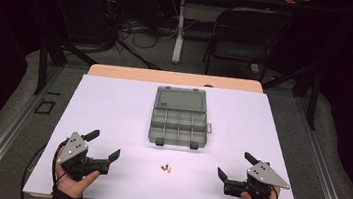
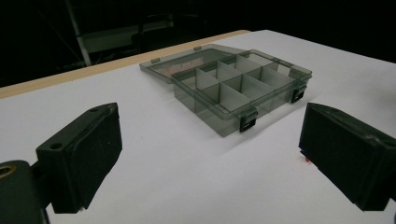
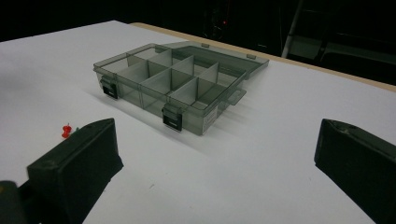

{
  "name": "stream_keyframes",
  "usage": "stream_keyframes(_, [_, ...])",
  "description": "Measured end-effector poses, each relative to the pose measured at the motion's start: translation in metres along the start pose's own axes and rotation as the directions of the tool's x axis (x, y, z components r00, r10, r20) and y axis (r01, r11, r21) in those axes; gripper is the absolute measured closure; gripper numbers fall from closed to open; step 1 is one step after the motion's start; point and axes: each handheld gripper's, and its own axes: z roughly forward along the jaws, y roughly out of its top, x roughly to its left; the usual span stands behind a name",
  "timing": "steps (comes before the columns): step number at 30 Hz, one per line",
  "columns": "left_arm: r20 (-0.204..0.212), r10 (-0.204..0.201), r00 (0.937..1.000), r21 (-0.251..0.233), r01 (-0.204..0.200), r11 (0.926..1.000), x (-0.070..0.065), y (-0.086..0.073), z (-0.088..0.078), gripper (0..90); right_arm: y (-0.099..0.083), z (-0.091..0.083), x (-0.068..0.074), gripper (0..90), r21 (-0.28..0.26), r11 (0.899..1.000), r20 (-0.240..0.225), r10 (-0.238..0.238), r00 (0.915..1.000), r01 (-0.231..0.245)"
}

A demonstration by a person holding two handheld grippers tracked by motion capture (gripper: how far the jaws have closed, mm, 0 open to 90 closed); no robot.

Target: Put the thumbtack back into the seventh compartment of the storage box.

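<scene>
A smoky grey compartment box (image 1: 179, 127) lies open in the middle of the white table, its lid (image 1: 181, 100) folded back flat behind it. Its divided compartments (image 2: 233, 88) (image 3: 170, 84) look empty. A few small coloured push pins (image 1: 166, 168) lie on the table in front of the box; a red pin (image 3: 66, 131) peeks out beside my right gripper's jaw. My left gripper (image 1: 105, 145) rests open at the near left, my right gripper (image 1: 234, 165) open at the near right. Nothing is held between either pair of jaws.
The white table top (image 1: 113, 107) sits over a wooden table edge (image 1: 177, 77) at the back. Beyond it stand a black chair (image 1: 244, 37) and a white table leg (image 1: 179, 29) on dark floor with cables.
</scene>
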Motion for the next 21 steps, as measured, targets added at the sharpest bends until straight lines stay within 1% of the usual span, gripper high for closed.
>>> stream_keyframes(3, [0.008,0.004,1.0000,0.005,-0.004,1.0000,-0.002,0.001,0.001,6.0,-0.001,0.000,0.000,0.0,0.000,1.000,-0.003,0.002,1.0000,-0.002])
stream_keyframes(5, [0.020,0.009,0.9998,0.019,-0.009,0.9998,-0.005,0.001,0.004,6.1,0.000,0.000,0.000,0.0,-0.001,1.000,-0.001,-0.002,1.0000,0.002])
stream_keyframes(11, [0.036,0.003,0.9993,0.037,-0.004,0.9993,-0.014,0.005,0.010,7.1,0.000,0.002,0.001,0.0,0.009,1.000,-0.005,0.003,1.0000,-0.003])
stream_keyframes(12, [0.039,0.000,0.9993,0.037,-0.001,0.9993,-0.016,0.005,0.011,7.1,0.001,0.002,0.001,0.0,0.012,1.000,-0.007,0.002,1.0000,-0.002])
stream_keyframes(15, [0.049,0.003,0.9988,0.063,-0.006,0.9980,-0.020,0.008,0.017,7.3,0.001,0.003,0.001,0.0,0.015,1.000,-0.012,-0.002,0.9999,0.002])
stream_keyframes(20, [0.061,0.007,0.9981,0.080,-0.012,0.9967,-0.025,0.011,0.025,9.0,-0.001,0.004,0.000,0.0,0.021,1.000,-0.016,0.002,0.9999,-0.002])
stream_keyframes(21, [0.071,0.007,0.9974,0.090,-0.014,0.9958,-0.027,0.013,0.029,10.1,0.000,0.004,0.000,0.0,0.019,1.000,-0.016,0.004,0.9999,-0.003])
